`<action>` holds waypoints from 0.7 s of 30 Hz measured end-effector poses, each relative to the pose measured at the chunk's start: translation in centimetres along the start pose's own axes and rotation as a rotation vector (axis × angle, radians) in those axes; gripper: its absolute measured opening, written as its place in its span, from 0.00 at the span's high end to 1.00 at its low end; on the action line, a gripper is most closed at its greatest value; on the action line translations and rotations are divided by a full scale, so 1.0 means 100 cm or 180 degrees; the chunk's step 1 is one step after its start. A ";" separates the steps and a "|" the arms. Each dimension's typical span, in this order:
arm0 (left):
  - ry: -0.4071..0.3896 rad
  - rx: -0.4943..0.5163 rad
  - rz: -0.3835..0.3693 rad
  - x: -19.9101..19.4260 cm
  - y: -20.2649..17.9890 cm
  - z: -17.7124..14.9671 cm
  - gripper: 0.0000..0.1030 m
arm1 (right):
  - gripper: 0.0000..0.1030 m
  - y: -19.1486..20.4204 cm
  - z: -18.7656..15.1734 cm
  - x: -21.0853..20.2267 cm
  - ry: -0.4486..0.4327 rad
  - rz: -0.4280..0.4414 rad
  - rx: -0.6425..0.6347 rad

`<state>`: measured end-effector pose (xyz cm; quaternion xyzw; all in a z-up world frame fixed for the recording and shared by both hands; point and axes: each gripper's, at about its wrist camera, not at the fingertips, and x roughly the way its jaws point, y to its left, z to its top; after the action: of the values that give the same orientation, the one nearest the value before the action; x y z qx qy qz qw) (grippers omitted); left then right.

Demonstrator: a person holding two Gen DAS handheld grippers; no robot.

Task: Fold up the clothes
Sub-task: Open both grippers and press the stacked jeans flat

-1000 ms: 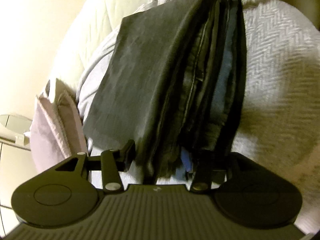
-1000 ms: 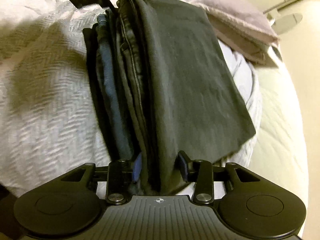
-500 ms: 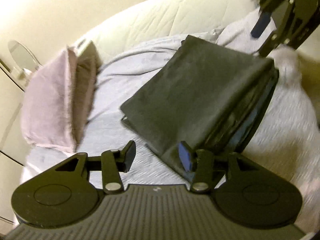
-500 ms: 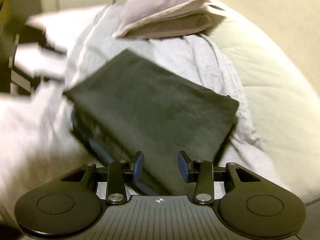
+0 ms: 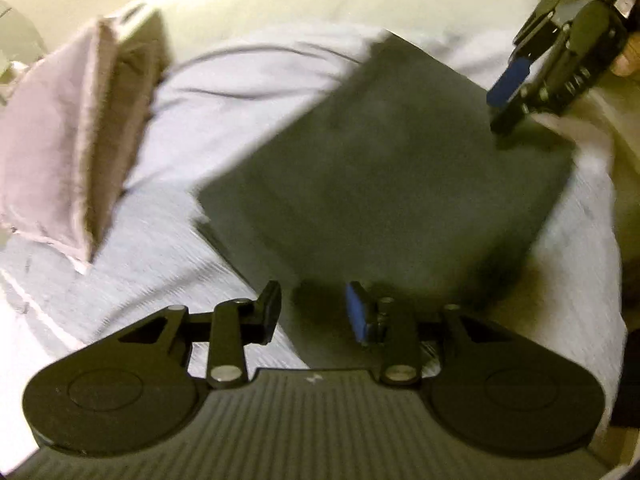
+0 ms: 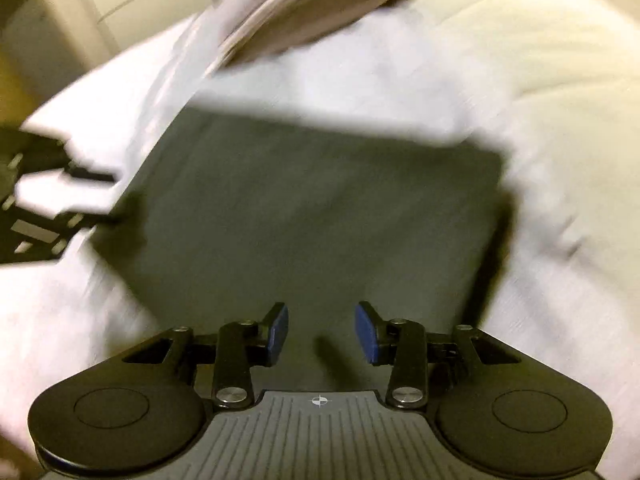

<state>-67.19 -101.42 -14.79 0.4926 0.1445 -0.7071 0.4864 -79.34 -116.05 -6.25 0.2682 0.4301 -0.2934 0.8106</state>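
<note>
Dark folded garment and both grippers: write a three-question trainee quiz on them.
1. True or false: the left gripper is clamped on the dark folded garment.
2. The garment rests on: A) the lilac sheet, B) the pink cushion, C) the floor.
3. Fill in: the right gripper has its jaws ___.

Key: 1 false; 2 A; 3 open.

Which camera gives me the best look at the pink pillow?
The left wrist view: the pink pillow shows almost whole at the left, leaning on the bed. In the right wrist view only its blurred lower edge enters at the top, mostly cropped.
</note>
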 end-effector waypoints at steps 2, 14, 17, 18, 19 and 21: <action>-0.0004 -0.0080 0.0071 0.014 0.016 0.018 0.69 | 0.61 -0.023 0.026 0.008 -0.0093 -0.0154 0.0083; 0.0214 -0.0271 0.0004 0.089 0.049 0.041 0.64 | 0.55 -0.090 0.065 0.075 0.0026 -0.0367 0.0407; 0.0206 -0.0246 -0.0028 0.081 0.050 0.038 0.64 | 0.55 -0.088 0.061 0.061 -0.0015 -0.0343 0.0482; 0.0186 -0.0229 -0.0025 0.076 0.049 0.037 0.64 | 0.55 -0.088 0.059 0.056 -0.0029 -0.0334 0.0507; 0.0138 -0.0210 -0.0009 0.068 0.047 0.037 0.65 | 0.55 -0.087 0.058 0.051 -0.0043 -0.0326 0.0532; 0.0006 -0.0164 -0.0044 0.047 0.039 0.032 0.68 | 0.55 -0.072 0.042 0.028 -0.0163 -0.0184 0.0517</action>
<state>-65.87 -108.06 -16.16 0.4796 0.1664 -0.7060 0.4938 -80.90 -124.61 -7.89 0.3130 0.3915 -0.3573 0.7881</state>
